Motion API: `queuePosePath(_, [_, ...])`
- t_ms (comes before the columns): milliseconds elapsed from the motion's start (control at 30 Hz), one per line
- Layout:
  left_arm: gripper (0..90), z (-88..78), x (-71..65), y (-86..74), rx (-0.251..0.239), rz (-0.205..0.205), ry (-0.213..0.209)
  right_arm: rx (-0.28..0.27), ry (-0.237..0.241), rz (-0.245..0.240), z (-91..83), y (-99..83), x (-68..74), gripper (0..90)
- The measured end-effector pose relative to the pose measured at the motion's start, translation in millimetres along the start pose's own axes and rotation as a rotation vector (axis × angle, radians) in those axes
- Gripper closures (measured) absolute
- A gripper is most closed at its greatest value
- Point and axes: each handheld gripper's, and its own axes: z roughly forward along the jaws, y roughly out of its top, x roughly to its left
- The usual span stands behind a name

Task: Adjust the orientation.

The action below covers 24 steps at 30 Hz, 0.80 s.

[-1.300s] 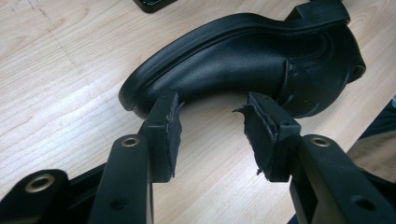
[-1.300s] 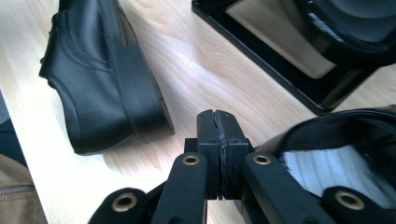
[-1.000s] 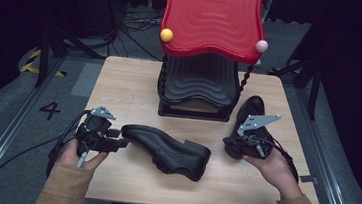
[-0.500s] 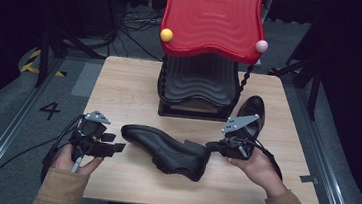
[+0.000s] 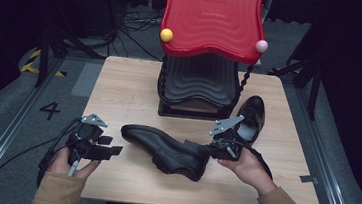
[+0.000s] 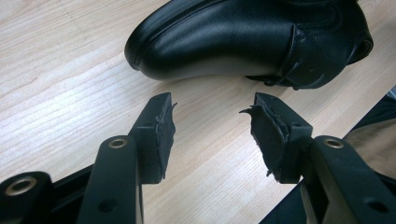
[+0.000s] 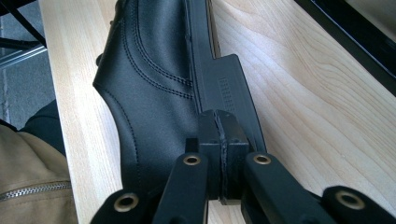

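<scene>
**Right gripper closed at the heel of the near shoe, left gripper open beside its toe**

Your right gripper has its jaws pressed together, pad against pad, with nothing between them. In the right gripper view the closed tips sit right at the heel block of the black leather shoe; whether they touch it or rest just above it cannot be told. The shoe lies on its side, sole edge turned to the right of the jaws, stitched upper to their left, stretching straight ahead of the tips.

Your left gripper stands open, jaws well apart and empty. In the left gripper view the shoe's rounded toe lies just ahead of the tips, apart from them, with bare wooden table showing in between.

So the shoe lies between your two grippers, heel toward the right one, toe toward the left.

A second black shoe rests on the table just behind your right gripper, near the black base of the red wavy stand.
</scene>
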Motion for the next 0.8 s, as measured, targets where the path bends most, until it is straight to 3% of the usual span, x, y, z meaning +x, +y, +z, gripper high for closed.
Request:
queuePosePath(333, [49.8, 0.2, -0.8, -0.9, 0.004, 0.001, -0.003, 0.002, -0.009, -0.006, 1.1, 0.1, -1.4, 89.9])
queuePosePath(433, [49.9, 0.7, -0.4, -0.6, 0.002, 0.002, -0.002, -0.013, -0.064, -0.066, 0.9, -0.2, 1.2, 89.9])
queuePosePath(800, [49.8, 2.0, -0.3, 0.1, 0.007, -0.002, -0.008, -0.029, -0.090, -0.025, -0.1, 1.4, -3.9, 90.0])
